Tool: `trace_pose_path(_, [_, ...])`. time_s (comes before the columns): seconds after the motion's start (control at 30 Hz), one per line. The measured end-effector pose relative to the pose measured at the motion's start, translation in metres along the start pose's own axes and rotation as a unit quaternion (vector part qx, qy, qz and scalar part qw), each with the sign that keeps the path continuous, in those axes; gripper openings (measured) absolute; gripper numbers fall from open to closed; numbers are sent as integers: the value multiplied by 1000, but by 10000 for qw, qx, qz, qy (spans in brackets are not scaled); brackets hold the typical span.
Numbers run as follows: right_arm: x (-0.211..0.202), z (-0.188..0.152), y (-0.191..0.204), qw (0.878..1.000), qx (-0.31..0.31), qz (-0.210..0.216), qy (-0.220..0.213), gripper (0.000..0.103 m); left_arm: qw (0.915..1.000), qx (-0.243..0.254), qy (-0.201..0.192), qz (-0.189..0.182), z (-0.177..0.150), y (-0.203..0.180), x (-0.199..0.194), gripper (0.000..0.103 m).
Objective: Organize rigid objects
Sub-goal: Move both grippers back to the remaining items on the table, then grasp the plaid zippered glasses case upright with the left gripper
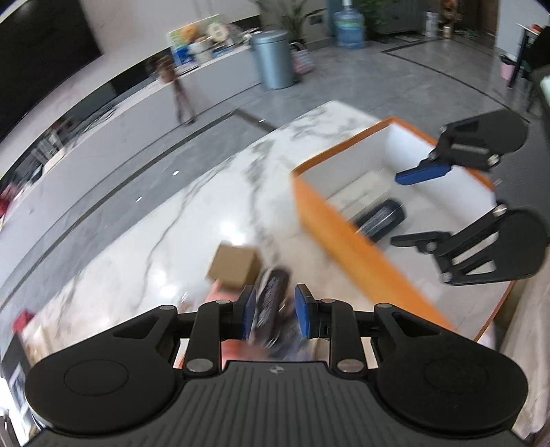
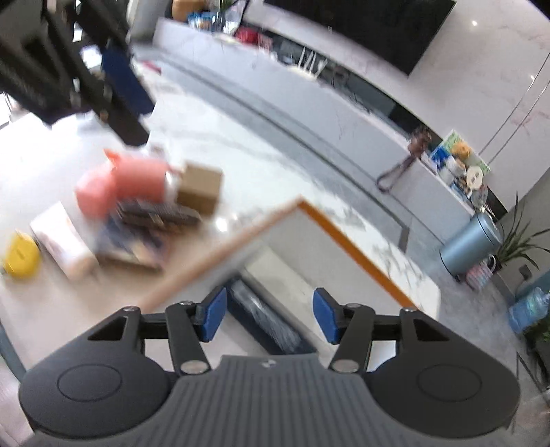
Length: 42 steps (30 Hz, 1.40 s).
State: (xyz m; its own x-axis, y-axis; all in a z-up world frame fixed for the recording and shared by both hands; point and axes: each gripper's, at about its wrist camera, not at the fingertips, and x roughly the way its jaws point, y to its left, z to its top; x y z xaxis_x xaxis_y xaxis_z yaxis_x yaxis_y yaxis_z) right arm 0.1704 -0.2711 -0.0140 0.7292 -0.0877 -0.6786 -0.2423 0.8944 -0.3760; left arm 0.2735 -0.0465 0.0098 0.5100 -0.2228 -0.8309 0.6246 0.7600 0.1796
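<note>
An orange box with a white inside [image 1: 330, 223] stands on the marble table; it holds a black cylinder [image 1: 381, 218] and a white box [image 1: 364, 191]. My left gripper [image 1: 275, 311] has its blue pads around a dark flat item [image 1: 271, 295], lying blurred in a pile beside a small cardboard box [image 1: 235, 263]. My right gripper [image 1: 409, 206] hovers open and empty over the orange box. In the right wrist view the right gripper [image 2: 270, 314] is above the black cylinder [image 2: 264, 319]; the pile shows the cardboard box [image 2: 201, 187], a pink item [image 2: 130, 185] and a dark flat item [image 2: 158, 211].
A yellow object [image 2: 20, 256] and a white box [image 2: 62, 237] lie beside the pile. The marble table [image 1: 192, 206] ends at a far corner. On the floor beyond stand a metal bin [image 1: 273, 58] and a water jug [image 1: 349, 27].
</note>
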Motion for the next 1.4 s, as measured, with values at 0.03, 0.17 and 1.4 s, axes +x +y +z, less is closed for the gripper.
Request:
trace_pose_path(0.03, [-3,6,6,9999,-2,141,-69,55,10000,-47,23,31,-7,5,0,31])
trace_pose_path(0.17, [-2,28,31,9978,-250,594,-180,54,9989,-401,199,112,-34,26,8,31])
trace_pose_path(1.4, [141,69,62,9716,-1327,890,1746,31,9961,771,38,-436,-48,-1,134,63])
